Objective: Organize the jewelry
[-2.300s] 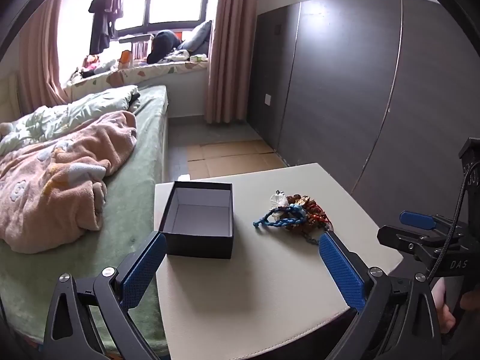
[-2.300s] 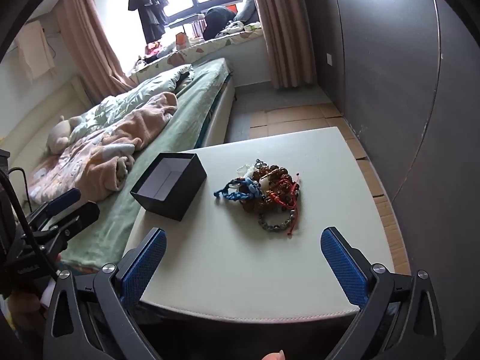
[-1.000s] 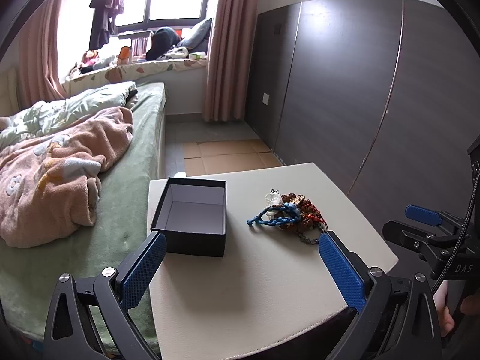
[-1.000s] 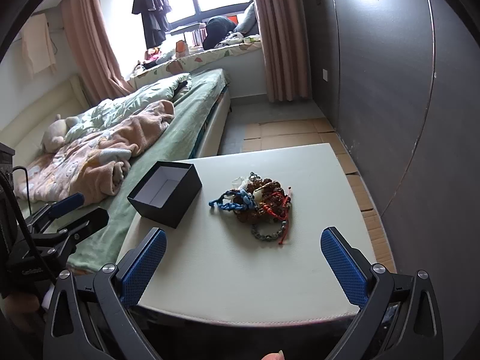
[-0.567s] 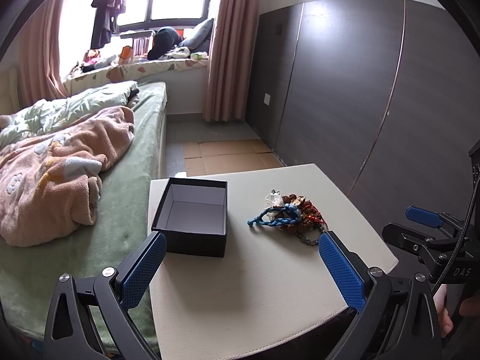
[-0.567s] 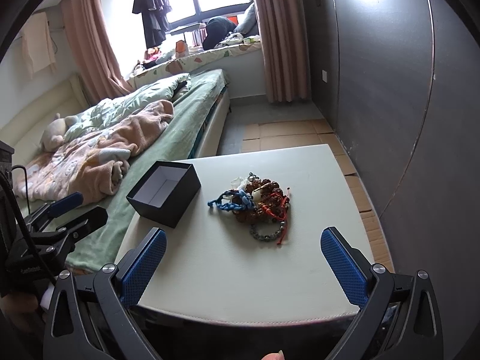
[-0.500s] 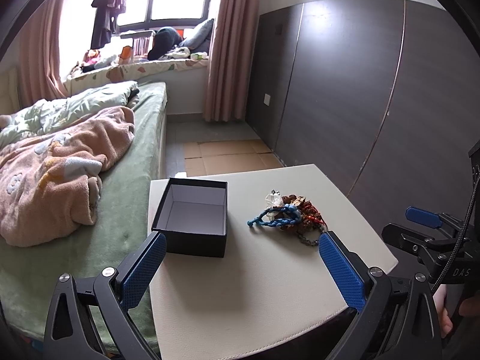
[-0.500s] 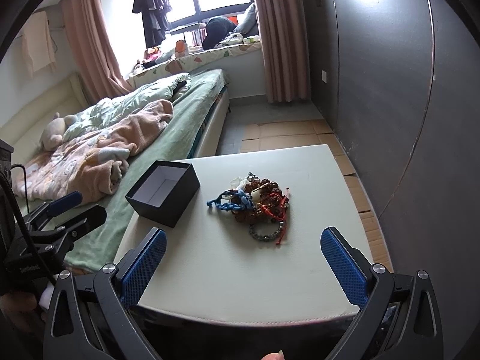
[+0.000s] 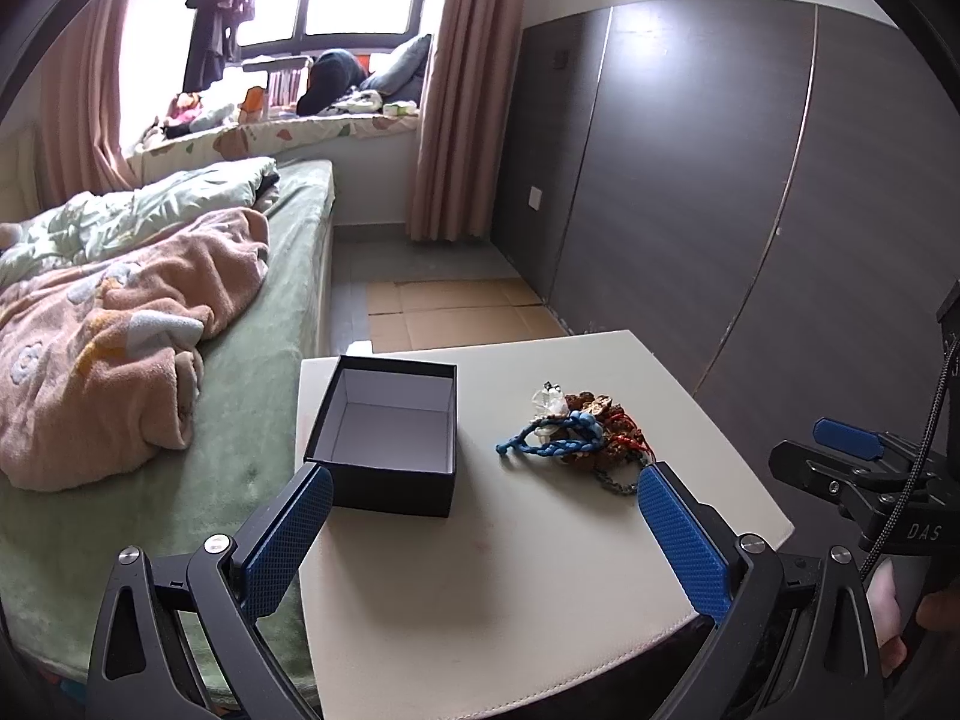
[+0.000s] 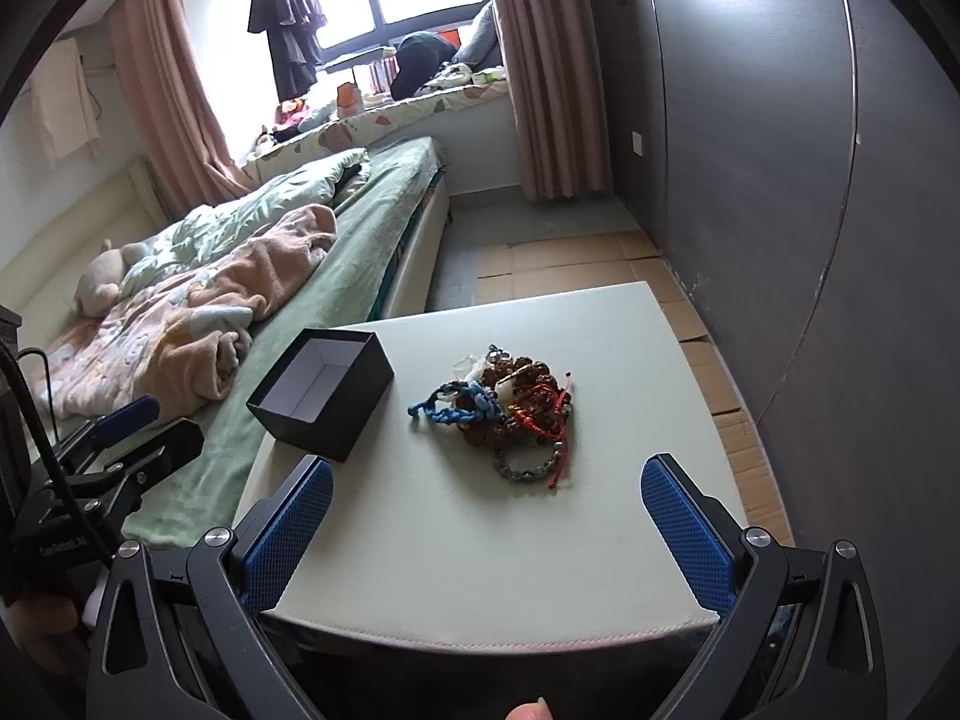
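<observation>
A pile of jewelry (image 9: 579,432) (image 10: 510,408) lies on a white table (image 9: 528,588) (image 10: 540,540): blue braided cord, brown beads, red cords, a grey bead bracelet. An open black box (image 9: 387,435) (image 10: 321,393) with a white inside stands empty to the left of the pile. My left gripper (image 9: 483,534) is open and empty above the table's near edge. My right gripper (image 10: 486,531) is open and empty above the near edge, short of the pile.
A bed with a green sheet (image 9: 258,372) and a pink blanket (image 9: 114,336) touches the table's left side. A dark wardrobe wall (image 9: 720,192) runs along the right. Cardboard (image 9: 456,312) lies on the floor beyond the table.
Both grippers have pulled back slightly and steadied; table, box and pile sit a little lower and farther in the views. Nothing was taken hold of.
</observation>
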